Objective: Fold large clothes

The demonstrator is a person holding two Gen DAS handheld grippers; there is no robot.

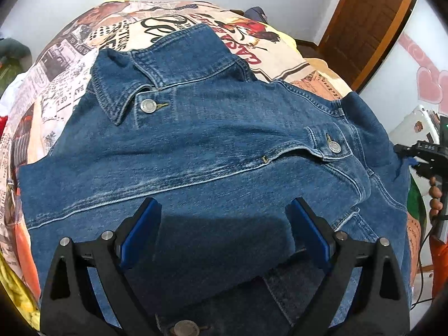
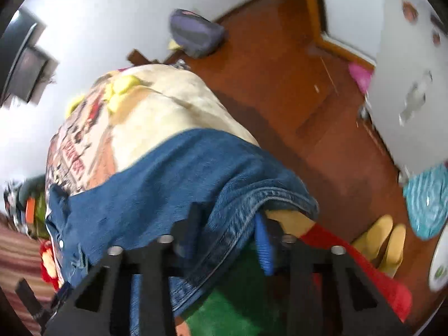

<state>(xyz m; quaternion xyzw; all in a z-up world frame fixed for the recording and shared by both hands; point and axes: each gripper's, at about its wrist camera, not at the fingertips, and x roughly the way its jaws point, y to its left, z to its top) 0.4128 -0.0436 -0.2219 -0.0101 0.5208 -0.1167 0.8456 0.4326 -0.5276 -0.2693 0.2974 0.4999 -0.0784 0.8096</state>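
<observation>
A blue denim jacket (image 1: pixel 212 145) lies spread on a bed, collar at the far left, its buttoned front facing up. My left gripper (image 1: pixel 224 212) hovers over the near part of the jacket, its blue pads (image 1: pixel 140 232) wide apart and open, with only flat denim below. My right gripper (image 2: pixel 228 224) is shut on the jacket's stitched edge (image 2: pixel 268 196), which hangs over the bed's side; the denim (image 2: pixel 168 184) runs between its dark finger and blue pad (image 2: pixel 263 246). In the left wrist view the right gripper (image 1: pixel 420 156) shows at the jacket's right edge, held by a hand (image 1: pixel 435 196).
The bed carries a printed newspaper-pattern blanket (image 1: pixel 64 64). Beside the bed is a brown wooden floor (image 2: pixel 280 70) with a grey bag (image 2: pixel 196 33), yellow slippers (image 2: pixel 383 240), a teal cloth (image 2: pixel 425 201) and red and green fabric (image 2: pixel 364 268). A wooden door (image 1: pixel 369 22) stands far right.
</observation>
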